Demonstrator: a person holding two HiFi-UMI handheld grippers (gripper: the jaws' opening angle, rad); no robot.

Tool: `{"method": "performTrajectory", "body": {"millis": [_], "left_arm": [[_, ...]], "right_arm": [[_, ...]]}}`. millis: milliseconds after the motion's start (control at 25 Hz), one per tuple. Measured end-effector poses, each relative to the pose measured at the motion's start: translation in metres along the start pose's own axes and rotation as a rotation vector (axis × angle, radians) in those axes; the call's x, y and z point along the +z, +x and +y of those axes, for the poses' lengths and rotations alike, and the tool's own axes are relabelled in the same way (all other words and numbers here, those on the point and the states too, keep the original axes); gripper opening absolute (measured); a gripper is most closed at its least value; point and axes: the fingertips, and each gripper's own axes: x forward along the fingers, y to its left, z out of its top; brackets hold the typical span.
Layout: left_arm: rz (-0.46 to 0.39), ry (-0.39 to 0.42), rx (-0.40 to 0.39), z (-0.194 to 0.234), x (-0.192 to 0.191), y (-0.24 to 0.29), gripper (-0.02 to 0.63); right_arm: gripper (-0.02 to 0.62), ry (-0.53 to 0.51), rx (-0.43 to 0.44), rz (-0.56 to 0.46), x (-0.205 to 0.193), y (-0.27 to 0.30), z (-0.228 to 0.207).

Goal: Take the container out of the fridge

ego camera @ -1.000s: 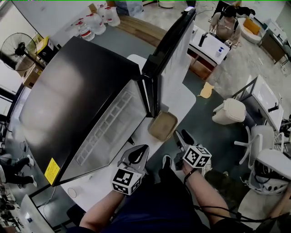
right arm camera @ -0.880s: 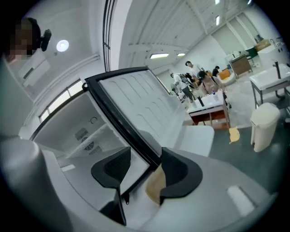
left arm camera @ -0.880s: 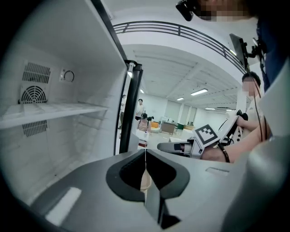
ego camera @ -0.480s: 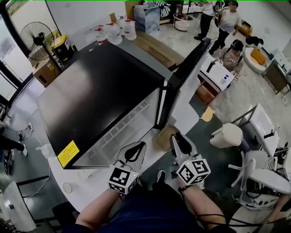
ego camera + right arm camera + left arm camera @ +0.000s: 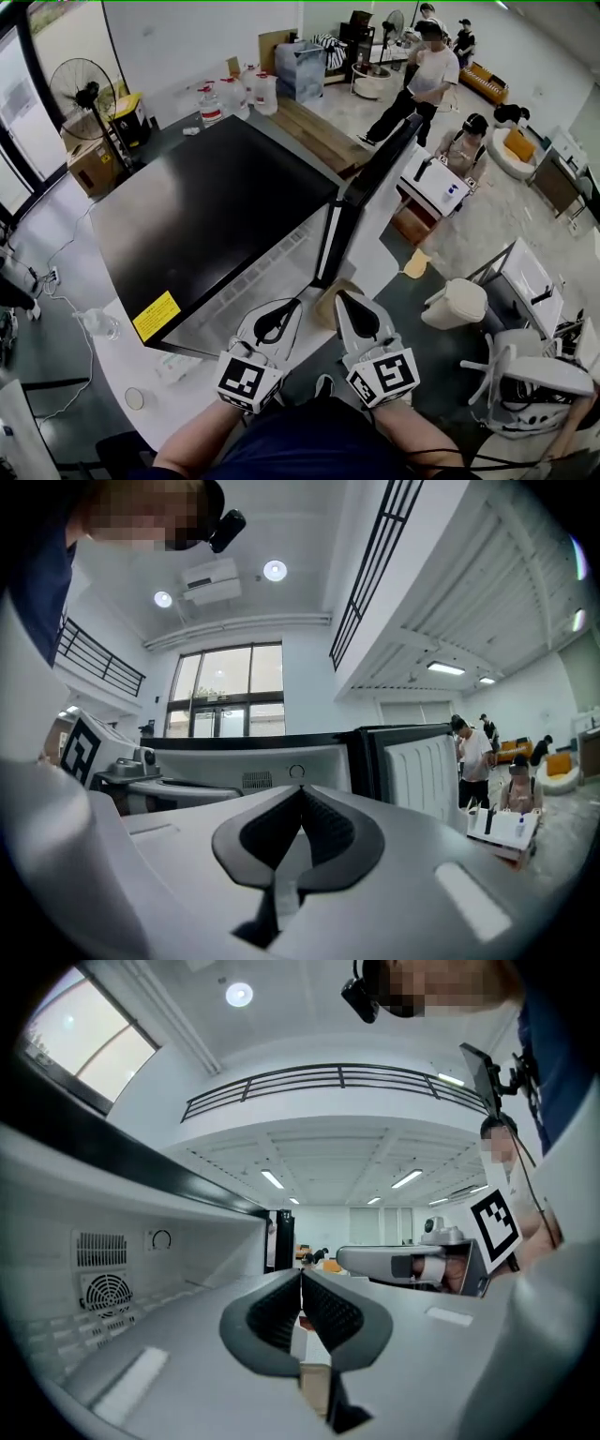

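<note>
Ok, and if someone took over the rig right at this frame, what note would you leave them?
Left gripper: shut, empty.
Right gripper: jaws have just closed, nothing between them.
Container: on the white table by the foot of the open door, just ahead of both grippers, partly hidden by them.
Done: container looks to be out of the fridge.
Left: probably nothing but shutting the door.

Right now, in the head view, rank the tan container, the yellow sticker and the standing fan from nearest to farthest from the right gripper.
1. tan container, just beside the right gripper.
2. yellow sticker, on the fridge top's near left corner.
3. standing fan, far upper left.
</note>
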Motion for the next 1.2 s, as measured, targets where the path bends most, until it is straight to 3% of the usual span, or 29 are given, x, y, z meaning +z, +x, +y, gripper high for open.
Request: {"method": "performTrajectory", "body": {"millis": [280,560,1200], "left_arm": [[-0.021,-0.100,-0.014,0.004,0.008,-0.005,0.002],[-0.036,-0.113,-0.039,0.005,0.010,-0.003,0.003],[0.021,-0.128,-0.038,0.009,-0.012,-0.001,0.002]], "right_arm": [[0.006,-0.075,0.004,0.012,0.003,-0.005,0.016],[0.006,-0.134,-0.026,-0.007,0.008,-0.005,0.015],[0.006,-0.080,-0.062,0.018,-0.011,-0.004,0.006]]}}
